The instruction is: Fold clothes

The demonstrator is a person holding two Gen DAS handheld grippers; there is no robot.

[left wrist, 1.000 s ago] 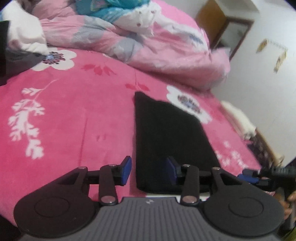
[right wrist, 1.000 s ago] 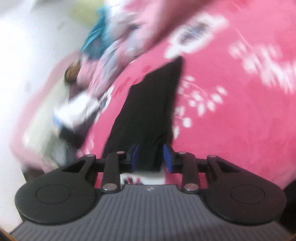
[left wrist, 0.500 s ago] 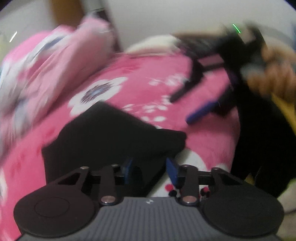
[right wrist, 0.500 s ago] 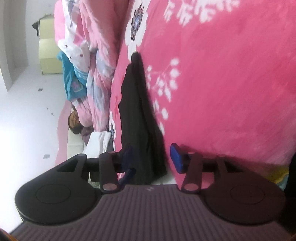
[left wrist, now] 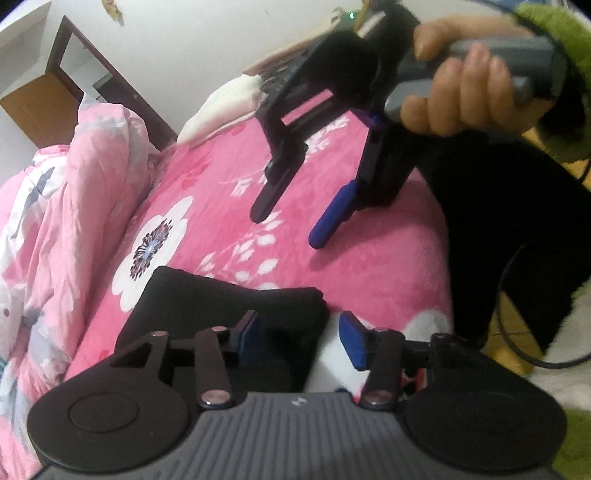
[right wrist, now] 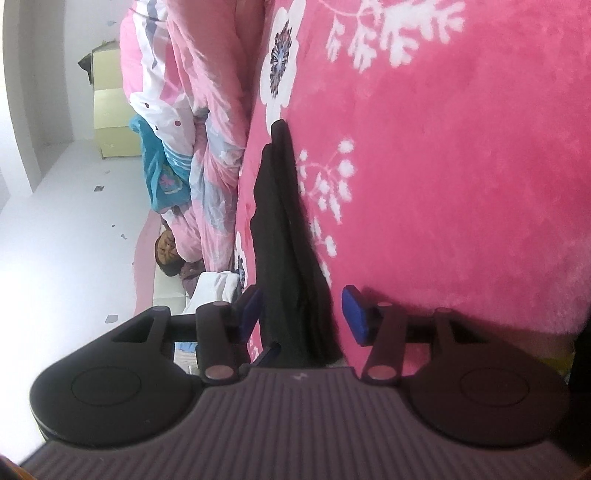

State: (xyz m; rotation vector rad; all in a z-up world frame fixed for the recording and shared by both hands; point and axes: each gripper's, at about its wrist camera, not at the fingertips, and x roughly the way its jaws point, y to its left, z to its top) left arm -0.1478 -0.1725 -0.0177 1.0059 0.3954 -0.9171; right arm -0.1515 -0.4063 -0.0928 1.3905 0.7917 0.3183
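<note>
A black folded garment (left wrist: 221, 306) lies on the pink flowered bed cover (left wrist: 369, 266). My left gripper (left wrist: 299, 338) is low over its near end. Its jaws are opening, the garment's corner sits between them, and the right pad is clear of the cloth. In the left wrist view my right gripper (left wrist: 291, 218) hangs above the cover, held by a hand (left wrist: 461, 96), fingers apart. In the right wrist view the garment (right wrist: 284, 229) runs away from my right gripper (right wrist: 301, 314). Those jaws are opening too, the garment's end lies between them, and neither pad presses it.
A crumpled pink quilt (left wrist: 55, 221) is heaped along the bed's far side, with a white cloth (left wrist: 229, 103) near the wall. A person's green fuzzy sleeve (left wrist: 554, 29) and dark clothing (left wrist: 517, 221) fill the right. A wooden door (left wrist: 40, 107) stands at the back.
The left gripper has swung round and rolled to the garment's end, and the right gripper has come into its view. The right view has rolled sideways. Both pairs of jaws stand wider.
</note>
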